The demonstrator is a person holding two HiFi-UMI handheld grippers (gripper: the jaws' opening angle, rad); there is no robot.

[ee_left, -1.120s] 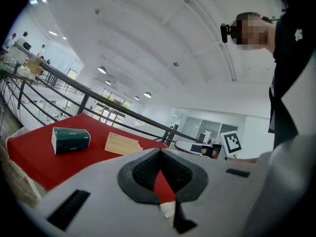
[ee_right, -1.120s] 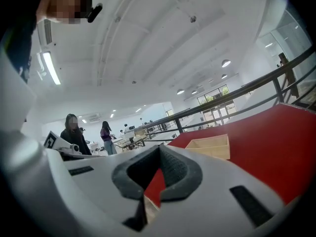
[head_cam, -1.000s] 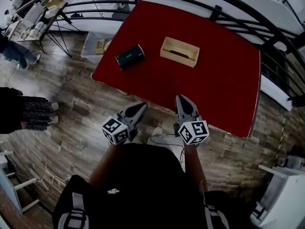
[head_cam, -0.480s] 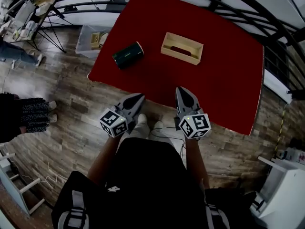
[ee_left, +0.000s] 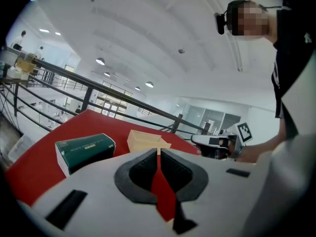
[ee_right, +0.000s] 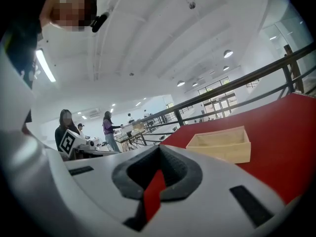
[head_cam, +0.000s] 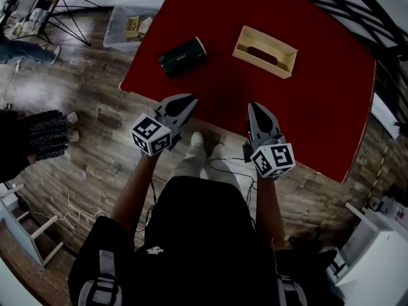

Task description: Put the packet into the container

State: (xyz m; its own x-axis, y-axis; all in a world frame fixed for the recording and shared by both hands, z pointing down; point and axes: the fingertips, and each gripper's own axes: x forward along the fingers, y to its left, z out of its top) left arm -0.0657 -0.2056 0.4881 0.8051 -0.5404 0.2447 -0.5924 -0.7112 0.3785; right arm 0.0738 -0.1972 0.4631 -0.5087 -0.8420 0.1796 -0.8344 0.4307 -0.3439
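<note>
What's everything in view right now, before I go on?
table: one, red, ahead of the person
packet: one, dark green, on the table's left part
container: one, pale wood, on the table, right of the packet
bin: one, clear, on the floor past the table's left corner
floor: brown wood planks
bystander: one, dark clothes, left edge
left gripper: grey, shut, empty, at the table's near edge
right gripper: grey, shut, empty, at the near edge
</note>
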